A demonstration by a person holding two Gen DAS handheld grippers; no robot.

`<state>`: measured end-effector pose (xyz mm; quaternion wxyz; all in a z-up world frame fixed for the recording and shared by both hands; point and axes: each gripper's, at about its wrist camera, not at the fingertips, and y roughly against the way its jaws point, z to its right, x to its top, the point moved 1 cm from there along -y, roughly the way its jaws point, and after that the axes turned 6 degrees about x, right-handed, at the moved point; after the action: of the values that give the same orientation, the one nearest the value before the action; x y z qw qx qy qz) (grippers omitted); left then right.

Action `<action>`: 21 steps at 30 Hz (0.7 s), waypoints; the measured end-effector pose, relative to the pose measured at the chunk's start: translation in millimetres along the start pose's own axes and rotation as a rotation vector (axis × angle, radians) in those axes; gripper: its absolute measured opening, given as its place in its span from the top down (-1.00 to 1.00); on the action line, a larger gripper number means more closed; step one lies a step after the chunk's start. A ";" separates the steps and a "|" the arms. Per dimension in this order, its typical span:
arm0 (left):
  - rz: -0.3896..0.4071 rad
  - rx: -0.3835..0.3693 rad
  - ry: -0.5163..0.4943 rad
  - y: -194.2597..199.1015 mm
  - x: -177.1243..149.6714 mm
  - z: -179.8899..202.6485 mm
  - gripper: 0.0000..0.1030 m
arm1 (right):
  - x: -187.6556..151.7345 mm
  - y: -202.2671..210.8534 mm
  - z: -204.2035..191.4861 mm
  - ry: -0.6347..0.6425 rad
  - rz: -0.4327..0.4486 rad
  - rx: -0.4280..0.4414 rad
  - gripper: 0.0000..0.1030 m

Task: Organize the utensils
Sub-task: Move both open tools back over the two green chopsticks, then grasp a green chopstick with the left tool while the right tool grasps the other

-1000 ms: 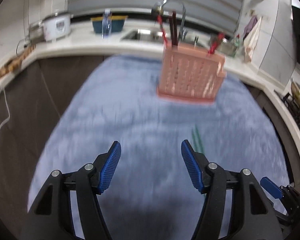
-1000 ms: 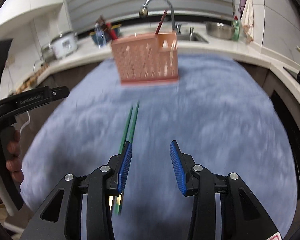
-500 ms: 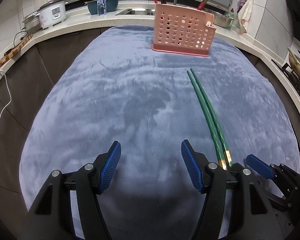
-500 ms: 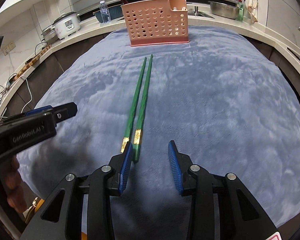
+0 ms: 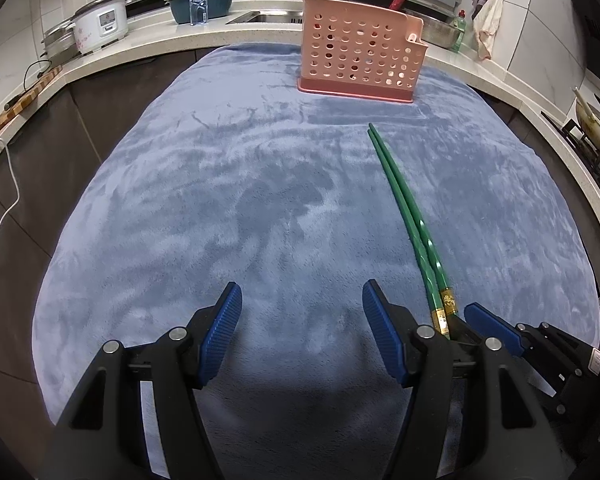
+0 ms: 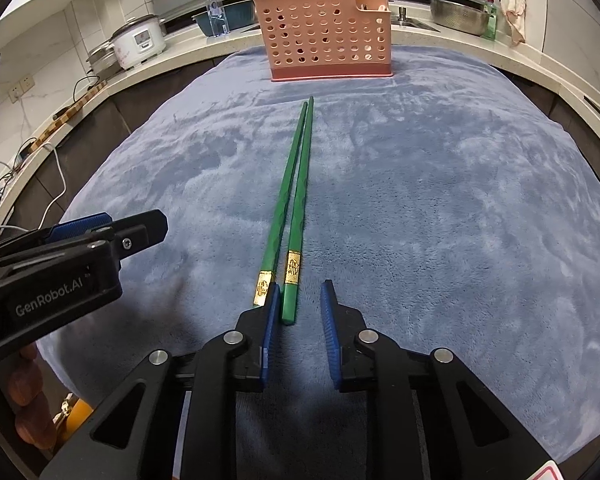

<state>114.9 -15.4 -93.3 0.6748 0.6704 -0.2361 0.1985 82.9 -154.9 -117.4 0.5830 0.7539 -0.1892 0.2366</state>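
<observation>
Two green chopsticks [image 6: 296,192] with gold bands lie side by side on the blue-grey cloth [image 6: 460,200], tips toward a pink perforated utensil basket [image 6: 328,36] that holds red and dark chopsticks. My right gripper [image 6: 299,300] is open, low at their near ends: one end lies between the jaws, the other is partly hidden behind the left pad. My left gripper [image 5: 302,304] is open and empty, left of the chopsticks [image 5: 404,204]. The basket [image 5: 360,56] stands at the cloth's far edge. The right gripper [image 5: 496,332] shows at lower right.
A rice cooker [image 5: 100,24], a water bottle [image 5: 198,0] and a teal basin stand on the counter behind. A sink with tap is behind the basket. A steel bowl [image 6: 458,20] sits far right. The left gripper [image 6: 72,256] is at the left in the right wrist view.
Both grippers came down toward the cloth and steadied. The right gripper closed in on the chopsticks' near ends, its jaws now flanking one stick. The chopsticks and basket stayed put.
</observation>
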 end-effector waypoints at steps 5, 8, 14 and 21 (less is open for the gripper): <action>-0.004 -0.005 -0.015 -0.1 -2.2 4.8 -0.16 | 0.5 -3.8 1.2 0.003 -0.002 -0.007 0.87; -0.011 -0.009 -0.016 -0.4 -3.1 5.5 -0.16 | 0.3 -1.4 4.7 -0.005 0.001 -0.009 0.87; -0.010 -0.028 -0.026 2.8 -3.7 13.0 -0.19 | -2.4 10.8 18.2 -0.032 0.017 -0.037 0.87; -0.008 -0.078 -0.075 8.2 -7.4 35.3 -0.37 | -8.8 22.0 39.2 -0.081 0.026 -0.060 0.87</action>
<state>102.2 -50.1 -91.4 0.6919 0.6515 -0.2663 0.1612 68.7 -198.2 -113.3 0.5942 0.7425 -0.2293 0.2077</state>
